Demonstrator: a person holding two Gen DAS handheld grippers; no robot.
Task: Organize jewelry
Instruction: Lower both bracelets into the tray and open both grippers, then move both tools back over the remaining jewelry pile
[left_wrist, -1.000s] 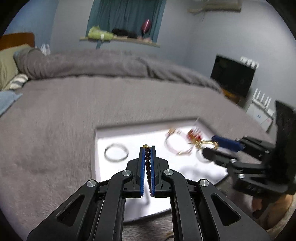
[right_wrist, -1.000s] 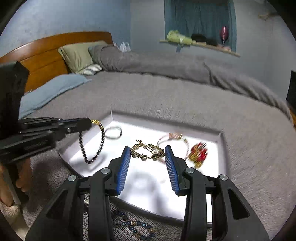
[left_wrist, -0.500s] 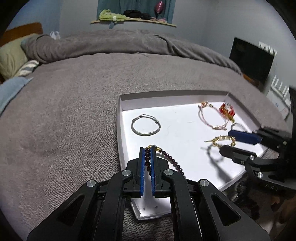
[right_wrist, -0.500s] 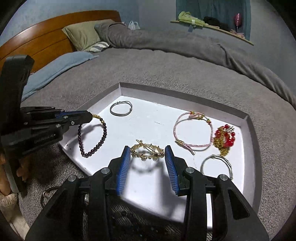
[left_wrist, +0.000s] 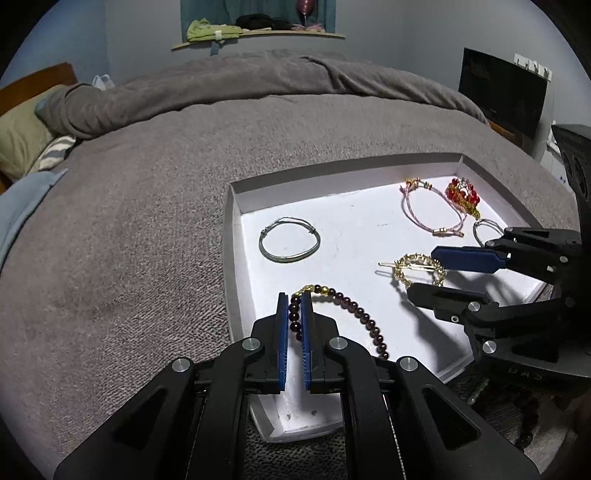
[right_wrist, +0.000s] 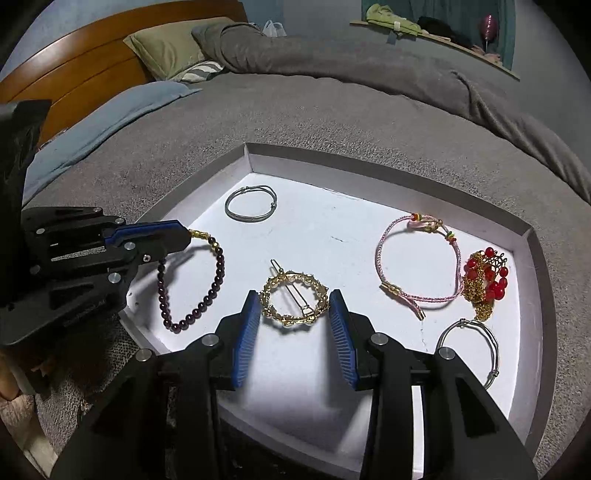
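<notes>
A white tray (left_wrist: 332, 229) lies on the grey bed; it also shows in the right wrist view (right_wrist: 325, 236). My left gripper (left_wrist: 294, 306) is shut on a dark beaded bracelet (left_wrist: 362, 321) whose loop rests on the tray floor (right_wrist: 218, 273). My right gripper (right_wrist: 293, 306) is open, its pads on either side of a gold ring-shaped hair clip (right_wrist: 293, 301) lying on the tray (left_wrist: 419, 269). The left gripper (right_wrist: 177, 236) shows at the tray's left edge, and the right gripper (left_wrist: 432, 273) at the tray's right.
The tray also holds a silver bangle (right_wrist: 251, 208), a pink cord bracelet (right_wrist: 421, 266), a red-and-gold beaded piece (right_wrist: 484, 284) and a wire bangle (right_wrist: 469, 347). More beaded jewelry (left_wrist: 517, 410) lies on the blanket (left_wrist: 122, 236) near the tray's front edge.
Both grippers came down to the tray. The beaded bracelet went from hanging to lying on the tray floor. The gold clip, carried between the right pads earlier, now lies on the tray between them.
</notes>
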